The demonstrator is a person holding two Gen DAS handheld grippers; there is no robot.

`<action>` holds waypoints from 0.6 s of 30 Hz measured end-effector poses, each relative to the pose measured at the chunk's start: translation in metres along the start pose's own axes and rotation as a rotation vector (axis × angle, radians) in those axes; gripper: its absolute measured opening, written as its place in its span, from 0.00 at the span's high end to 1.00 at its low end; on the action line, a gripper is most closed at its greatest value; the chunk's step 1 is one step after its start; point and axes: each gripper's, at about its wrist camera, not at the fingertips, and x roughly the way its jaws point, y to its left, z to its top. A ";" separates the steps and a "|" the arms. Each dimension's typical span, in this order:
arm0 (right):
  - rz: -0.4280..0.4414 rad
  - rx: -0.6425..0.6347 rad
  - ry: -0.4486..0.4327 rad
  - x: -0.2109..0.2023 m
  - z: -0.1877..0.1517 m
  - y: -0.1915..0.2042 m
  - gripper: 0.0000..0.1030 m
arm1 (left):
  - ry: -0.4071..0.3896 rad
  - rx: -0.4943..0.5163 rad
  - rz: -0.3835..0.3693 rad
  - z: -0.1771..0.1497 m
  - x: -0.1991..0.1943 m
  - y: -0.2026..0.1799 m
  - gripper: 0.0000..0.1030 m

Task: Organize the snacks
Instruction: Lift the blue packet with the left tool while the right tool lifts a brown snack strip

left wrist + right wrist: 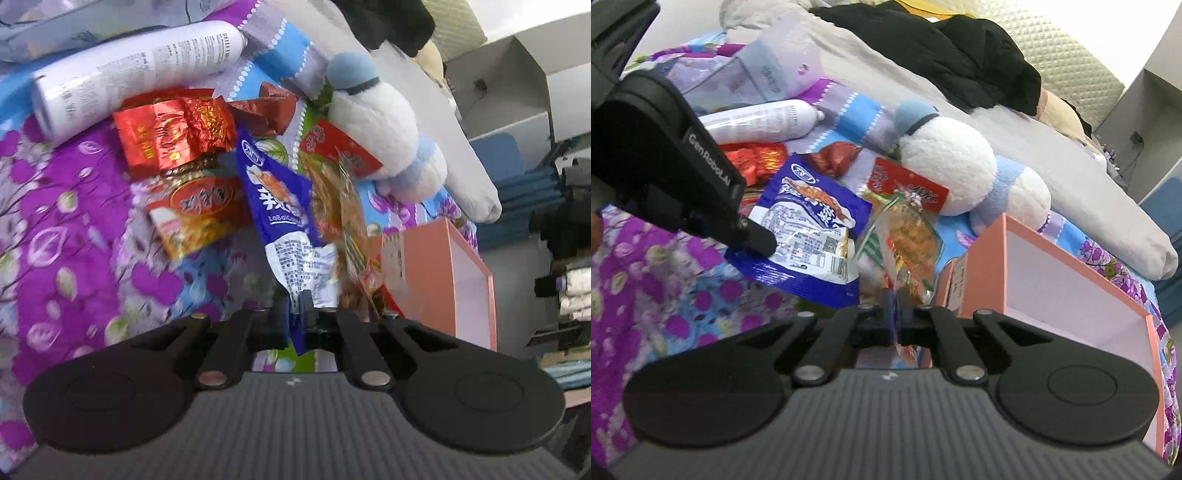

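My left gripper (300,308) is shut on the lower corner of a blue and white snack packet (280,199), which hangs lifted above the bedspread. In the right wrist view the same left gripper (755,238) pinches the blue packet (809,229) from the left. My right gripper (895,314) is shut on a clear packet of orange snacks (912,236), also raised. That clear packet (347,221) shows beside the blue one. Red foil packets (173,136) and an orange-red packet (199,210) lie on the bed behind.
An open pink box (1071,280) with a white inside sits at the right, close to both packets. A white and blue plush toy (953,166), a white spray can (136,74) and a red packet (908,184) lie on the purple floral bedspread (66,229).
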 end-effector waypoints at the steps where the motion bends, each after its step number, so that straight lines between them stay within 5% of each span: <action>1: 0.005 -0.001 0.001 -0.004 -0.002 0.003 0.96 | -0.003 0.015 0.006 -0.005 -0.005 -0.001 0.95; 18: 0.079 -0.078 -0.087 -0.039 -0.075 0.053 0.96 | -0.130 0.032 0.007 -0.105 -0.046 0.030 0.96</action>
